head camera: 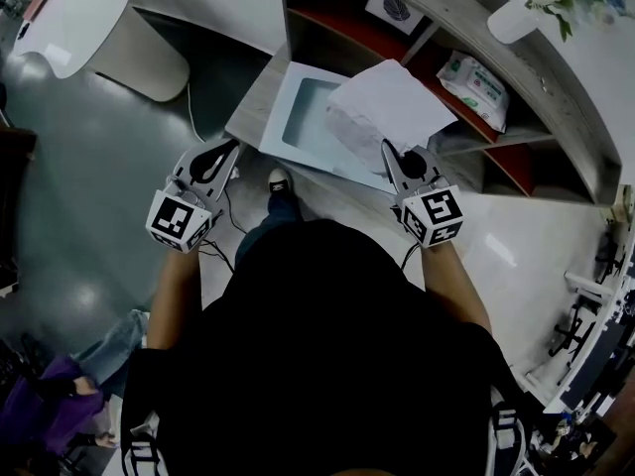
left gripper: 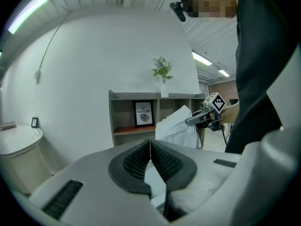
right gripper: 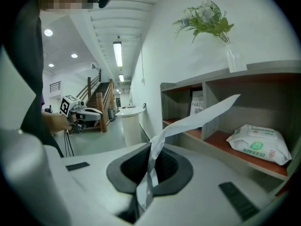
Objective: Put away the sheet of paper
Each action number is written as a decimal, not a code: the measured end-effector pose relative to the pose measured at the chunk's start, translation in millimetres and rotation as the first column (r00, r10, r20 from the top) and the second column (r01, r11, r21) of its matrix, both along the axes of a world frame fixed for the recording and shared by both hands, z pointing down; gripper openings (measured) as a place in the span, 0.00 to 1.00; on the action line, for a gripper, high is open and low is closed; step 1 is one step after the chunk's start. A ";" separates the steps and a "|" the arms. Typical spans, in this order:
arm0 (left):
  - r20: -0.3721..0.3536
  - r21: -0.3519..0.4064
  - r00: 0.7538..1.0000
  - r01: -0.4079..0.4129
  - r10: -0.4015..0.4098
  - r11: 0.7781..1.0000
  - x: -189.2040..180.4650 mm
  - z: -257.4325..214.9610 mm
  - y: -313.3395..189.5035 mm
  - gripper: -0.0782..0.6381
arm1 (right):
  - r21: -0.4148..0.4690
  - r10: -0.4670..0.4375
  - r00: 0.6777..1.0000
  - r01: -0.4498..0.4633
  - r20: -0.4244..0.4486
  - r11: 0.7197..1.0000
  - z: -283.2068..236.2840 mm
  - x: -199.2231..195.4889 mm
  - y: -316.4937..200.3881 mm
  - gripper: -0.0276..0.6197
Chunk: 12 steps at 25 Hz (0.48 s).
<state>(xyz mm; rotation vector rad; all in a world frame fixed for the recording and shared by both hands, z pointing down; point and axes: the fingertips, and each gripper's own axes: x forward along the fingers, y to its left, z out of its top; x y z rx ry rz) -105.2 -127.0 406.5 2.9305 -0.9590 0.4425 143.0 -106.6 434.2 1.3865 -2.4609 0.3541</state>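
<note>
one crumpled white sheet of paper (head camera: 392,102) is pinched by its edge in the closed jaws of the right gripper (head camera: 389,152), just in front of the grey wooden shelf unit (head camera: 556,97), probably so it can be stowed there. the left gripper (head camera: 230,147), jaws together on nothing, hangs further back from the shelf unit, and both point slightly downward toward it.

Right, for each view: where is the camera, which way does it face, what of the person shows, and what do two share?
Head view: on the head, facing steeply down at shelf and paper; torso, arms, left gripper, right gripper.
Left gripper view: on that gripper, facing the shelf; torso, right hand.
Right gripper view: on that gripper, facing the shelf; left hand.
Shared: the paper, in all three.
</note>
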 end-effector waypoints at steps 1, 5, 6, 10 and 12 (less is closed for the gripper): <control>-0.001 -0.004 1.000 0.000 0.000 1.000 -0.1 1.1 -1.1 0.14 | -0.010 -0.002 1.000 0.003 0.005 1.000 3.7 -1.1 -1.0 0.06; 0.007 -0.012 1.000 -0.001 0.001 1.000 -1.0 5.5 -5.9 0.14 | -0.036 -0.015 1.000 0.015 0.018 0.999 14.0 -5.7 -6.7 0.06; 0.011 -0.013 1.000 -0.002 0.002 1.000 -2.0 6.5 -6.9 0.14 | -0.039 -0.018 1.000 0.019 0.017 0.999 15.7 -7.3 -8.0 0.06; 0.016 -0.024 1.000 0.000 0.001 1.000 -4.1 11.1 -11.9 0.14 | -0.058 -0.024 1.000 0.025 0.015 0.998 26.4 -10.9 -13.5 0.06; 0.019 -0.028 1.000 -0.002 0.003 1.000 -3.8 13.3 -14.7 0.14 | -0.077 -0.022 1.000 0.023 0.018 0.997 35.5 -11.2 -16.8 0.06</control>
